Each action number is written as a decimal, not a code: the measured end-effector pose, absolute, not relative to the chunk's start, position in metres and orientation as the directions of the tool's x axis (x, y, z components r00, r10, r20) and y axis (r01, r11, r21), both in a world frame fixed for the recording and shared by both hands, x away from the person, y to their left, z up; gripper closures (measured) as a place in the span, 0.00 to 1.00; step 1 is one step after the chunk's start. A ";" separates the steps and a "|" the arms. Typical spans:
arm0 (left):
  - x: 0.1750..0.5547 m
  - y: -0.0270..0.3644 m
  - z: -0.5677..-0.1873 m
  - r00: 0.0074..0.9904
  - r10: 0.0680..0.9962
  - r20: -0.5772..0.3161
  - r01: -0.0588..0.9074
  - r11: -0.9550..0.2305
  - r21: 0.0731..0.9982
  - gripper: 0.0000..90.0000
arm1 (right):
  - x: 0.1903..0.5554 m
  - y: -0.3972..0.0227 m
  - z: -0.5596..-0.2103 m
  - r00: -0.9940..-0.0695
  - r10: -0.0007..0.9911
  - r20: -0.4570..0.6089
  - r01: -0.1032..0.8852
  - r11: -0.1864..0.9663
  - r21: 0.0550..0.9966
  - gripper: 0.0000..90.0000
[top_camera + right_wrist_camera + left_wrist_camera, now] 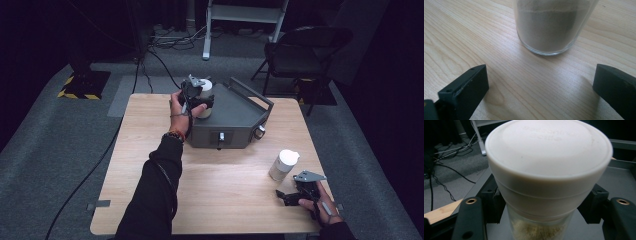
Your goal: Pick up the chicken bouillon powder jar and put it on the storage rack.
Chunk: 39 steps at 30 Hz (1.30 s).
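**High view first: one jar gripped over the grey tray, a second waiting on the table**

High view: the left gripper (pixel 202 100) holds a white-lidded jar (pixel 205 95) at the near left corner of the grey tray (pixel 240 112), which sits at the far side of the wooden table (pixel 210 185). Whether the jar's base rests on the tray floor cannot be told. The right gripper (pixel 290 197) lies low near the table's right corner, just short of a second jar (pixel 284 164) that stands upright on the wood.

Left gripper view: the jaws are clamped on the first jar (pixel 544 195) just under its lid, with a pale powder visible in the glass below.

Right gripper view: the jaws stand wide apart with nothing between them; the second jar (pixel 551 27), filled with a greyish powder, stands a little ahead on the table.

Risks, as a judgement: the grip sits high on smooth glass, so a slack squeeze could let the jar slide or tilt. A quick reach on the right could knock the free jar over.
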<state>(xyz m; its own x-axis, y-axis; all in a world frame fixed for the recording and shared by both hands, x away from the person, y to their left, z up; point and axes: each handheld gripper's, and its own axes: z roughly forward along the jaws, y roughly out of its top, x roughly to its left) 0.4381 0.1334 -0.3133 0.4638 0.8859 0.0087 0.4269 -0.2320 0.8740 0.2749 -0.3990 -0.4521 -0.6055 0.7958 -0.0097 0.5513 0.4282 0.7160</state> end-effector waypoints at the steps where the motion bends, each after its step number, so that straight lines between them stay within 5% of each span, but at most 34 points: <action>1: 0.437 0.132 -0.314 0.461 0.887 0.016 0.425 -0.236 0.874 0.36 | 0.275 -0.399 -0.452 -0.605 0.796 -0.010 0.551 0.428 0.716 0.00; 7: 0.439 0.131 -0.316 0.465 0.885 0.021 0.428 -0.245 0.870 0.29 | 0.275 -0.399 -0.452 -0.605 0.796 -0.010 0.551 0.428 0.716 0.00; 15: 0.429 0.122 -0.322 0.405 0.912 0.068 0.403 -0.245 0.882 0.04 | 0.275 -0.399 -0.452 -0.608 0.794 -0.010 0.550 0.430 0.716 0.00; 39: 0.381 0.134 -0.315 0.401 0.904 0.146 0.302 -0.282 0.911 0.01 | 0.275 -0.399 -0.452 -0.608 0.794 -0.010 0.550 0.430 0.716 0.00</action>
<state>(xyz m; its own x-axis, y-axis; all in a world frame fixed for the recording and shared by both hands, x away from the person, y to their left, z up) 0.3810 0.1336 -0.3148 0.4014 0.9041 0.1463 0.3022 -0.2816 0.9107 0.2754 -0.3994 -0.4521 -0.6084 0.7936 -0.0098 0.5497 0.4303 0.7160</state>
